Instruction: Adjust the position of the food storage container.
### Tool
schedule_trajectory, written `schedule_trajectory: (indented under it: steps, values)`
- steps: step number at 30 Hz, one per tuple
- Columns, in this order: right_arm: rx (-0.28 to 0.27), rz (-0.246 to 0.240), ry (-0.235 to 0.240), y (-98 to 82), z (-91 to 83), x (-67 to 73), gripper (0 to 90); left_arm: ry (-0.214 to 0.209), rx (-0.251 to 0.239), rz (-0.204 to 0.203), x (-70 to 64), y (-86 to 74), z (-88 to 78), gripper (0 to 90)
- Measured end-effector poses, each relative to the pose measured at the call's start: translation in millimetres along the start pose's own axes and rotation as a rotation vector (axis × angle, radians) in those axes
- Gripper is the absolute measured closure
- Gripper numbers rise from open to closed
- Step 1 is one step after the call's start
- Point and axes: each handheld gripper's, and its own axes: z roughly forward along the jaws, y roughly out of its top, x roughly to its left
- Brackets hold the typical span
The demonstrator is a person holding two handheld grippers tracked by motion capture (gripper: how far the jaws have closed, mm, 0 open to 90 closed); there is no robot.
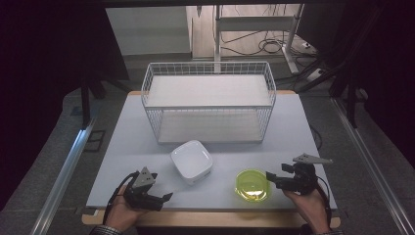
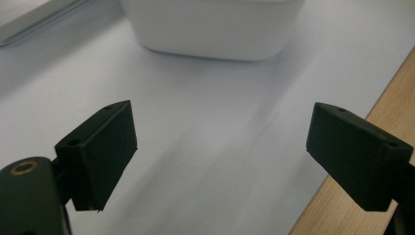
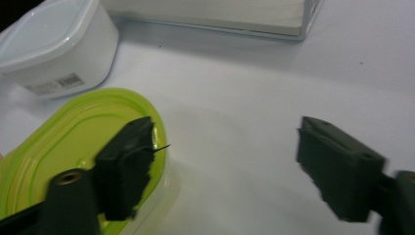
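Note:
A white square container (image 1: 192,161) stands mid-table, and it lies ahead of the jaws in the left gripper view (image 2: 210,29). To its right sits a clear tub with a yellow-green lid (image 1: 252,185). My left gripper (image 1: 164,195) rests near the table's front edge, pointing right toward the white container, and it is open with nothing between the jaws (image 2: 220,127). At the green-lidded tub's right side my right gripper (image 1: 270,180) is open (image 3: 227,132). One of its jaws hangs over the lid's rim (image 3: 73,132) and the other stands over bare table.
A white wire basket (image 1: 210,68) with a shelf inside stands at the back of the grey table mat (image 1: 127,147). The table's wooden edge (image 2: 372,98) runs close beside my left gripper. Cables and stand legs lie on the floor beyond.

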Motion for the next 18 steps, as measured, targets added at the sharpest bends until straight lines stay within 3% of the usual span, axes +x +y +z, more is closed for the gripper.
schedule_trajectory:
  steps: [2,4,5,7,8,12,14,17,18]
  values:
    - [-0.005,-0.046,-0.008,2.6,-3.9,7.7,38.1,0.015,0.006,0.027,-1.5,-0.5,1.1,10.5]
    - [-0.007,-0.057,-0.009,3.5,-5.0,9.9,41.7,0.02,0.001,0.039,-2.5,-0.7,1.1,10.3]
    - [-0.009,-0.101,-0.004,5.8,-8.2,16.9,52.8,0.029,-0.003,0.052,-2.8,-1.0,0.8,9.8]
    - [-0.006,-0.116,-0.006,6.4,-8.8,19.5,55.7,0.034,-0.005,0.054,-2.5,-1.3,0.6,9.7]
    - [0.003,-0.166,-0.018,7.6,-10.5,27.8,65.2,0.035,-0.008,0.052,-1.9,-1.5,0.4,9.4]
    - [0.006,-0.197,0.006,9.2,-11.6,38.0,74.3,0.037,-0.015,0.044,-0.9,-1.8,-0.3,9.3]
    - [0.017,-0.223,0.052,10.1,-11.5,49.7,83.4,0.041,-0.023,0.04,0.0,-1.9,-1.1,9.2]
    - [0.025,-0.234,0.078,10.1,-10.7,56.0,88.2,0.041,-0.024,0.037,0.5,-2.0,-1.3,9.0]
    - [0.038,-0.243,0.114,9.7,-8.5,63.0,89.3,0.042,-0.018,0.037,0.8,-2.3,-0.7,9.1]
